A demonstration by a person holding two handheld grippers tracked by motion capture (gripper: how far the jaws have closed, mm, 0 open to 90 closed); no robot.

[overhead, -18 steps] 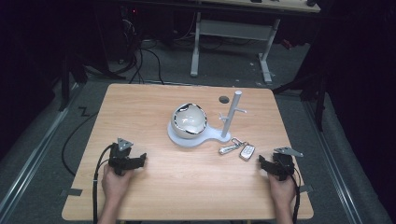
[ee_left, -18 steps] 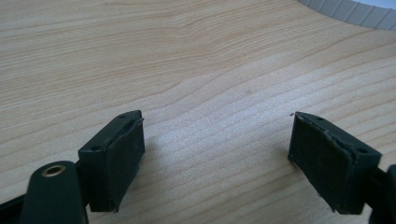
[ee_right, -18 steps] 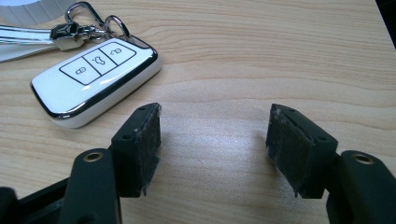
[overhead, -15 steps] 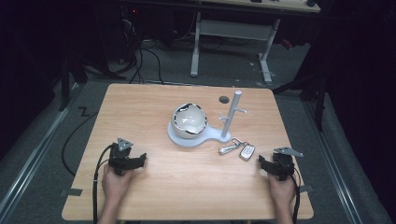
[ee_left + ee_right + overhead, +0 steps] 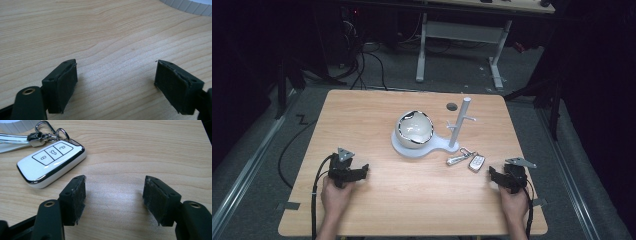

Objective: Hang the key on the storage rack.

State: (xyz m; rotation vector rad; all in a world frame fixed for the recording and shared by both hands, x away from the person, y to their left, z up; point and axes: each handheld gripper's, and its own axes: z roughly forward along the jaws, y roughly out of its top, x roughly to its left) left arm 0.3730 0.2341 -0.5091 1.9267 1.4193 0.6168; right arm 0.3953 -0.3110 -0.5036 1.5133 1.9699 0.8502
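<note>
Your left claw [image 5: 116,82] and right claw [image 5: 115,197] both rest spread, empty, on the tabletop [image 5: 377,115] (key fob [image 5: 52,163] just beside the right).

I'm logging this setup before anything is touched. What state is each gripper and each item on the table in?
Left gripper: open, empty, low over bare wood.
Right gripper: open, empty, beside the key fob.
Key fob: lying flat, buttons up, clipped to a key ring.
Bowl: sitting upright on the white stand's base.
White stand: post upright, pegs bare.
Table: wooden, with a dark round hole near the far edge.
</note>
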